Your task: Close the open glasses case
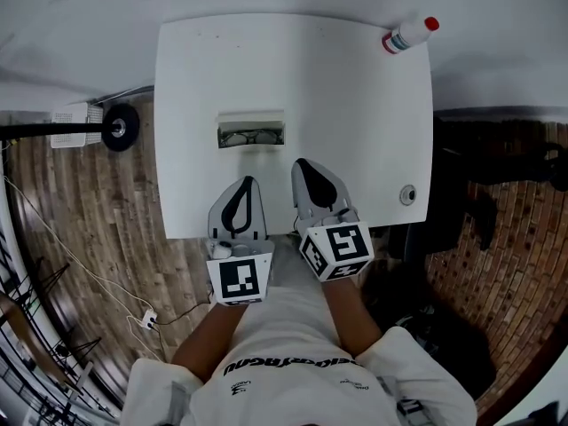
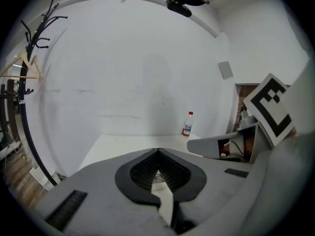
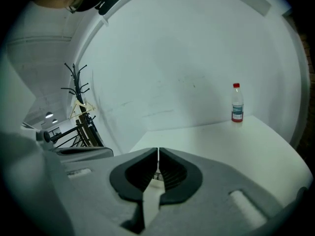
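Observation:
An open glasses case (image 1: 251, 129) lies in the middle of the white table (image 1: 355, 96), its lid raised at the far side and dark glasses inside. In both gripper views only a sliver of it shows through the jaws. My left gripper (image 1: 249, 181) hovers over the table's near edge, just short of the case, shut and empty. The right gripper (image 1: 302, 163) sits beside it, slightly further in, also shut with nothing held. In the left gripper view the left gripper (image 2: 158, 151) has its tips touching; the right gripper (image 3: 158, 150) looks the same in its own view.
A small white bottle with a red cap (image 1: 409, 35) stands at the table's far right corner. A round metal grommet (image 1: 407, 194) is set near the right front edge. Wooden floor, cables and a stand base (image 1: 120, 128) lie to the left.

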Available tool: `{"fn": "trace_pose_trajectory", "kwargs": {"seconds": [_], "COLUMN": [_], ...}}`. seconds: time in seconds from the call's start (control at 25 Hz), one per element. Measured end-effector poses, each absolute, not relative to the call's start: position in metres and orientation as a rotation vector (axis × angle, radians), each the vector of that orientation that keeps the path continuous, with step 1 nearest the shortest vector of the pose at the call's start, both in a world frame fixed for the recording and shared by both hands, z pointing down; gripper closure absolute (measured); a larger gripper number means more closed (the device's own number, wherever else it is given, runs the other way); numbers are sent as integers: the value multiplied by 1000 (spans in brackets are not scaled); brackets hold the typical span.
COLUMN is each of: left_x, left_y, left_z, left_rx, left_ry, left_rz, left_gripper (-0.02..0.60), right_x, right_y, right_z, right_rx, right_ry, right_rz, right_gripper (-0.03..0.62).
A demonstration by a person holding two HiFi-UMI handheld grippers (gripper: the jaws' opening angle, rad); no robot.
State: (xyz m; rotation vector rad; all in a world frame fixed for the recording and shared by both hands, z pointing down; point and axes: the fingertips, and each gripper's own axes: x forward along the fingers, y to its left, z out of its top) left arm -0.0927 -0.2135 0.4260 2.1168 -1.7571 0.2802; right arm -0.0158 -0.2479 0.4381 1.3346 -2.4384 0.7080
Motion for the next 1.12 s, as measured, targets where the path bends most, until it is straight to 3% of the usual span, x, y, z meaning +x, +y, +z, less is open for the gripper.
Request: {"fn": "trace_pose_trajectory", "kwargs": {"seconds": [1.12], "left_x": [-97], "left_y": [-239], "left_z": [493], "left_rx": [2039], "left_ry": [-1644], "left_rz": [332], "left_gripper": [584], "right_x": [-31], "right_y": [-308], "right_z": [532], "right_rx": [1236], "right_ry": [-2358], "right_rz": [822], "right_gripper": [528]}}
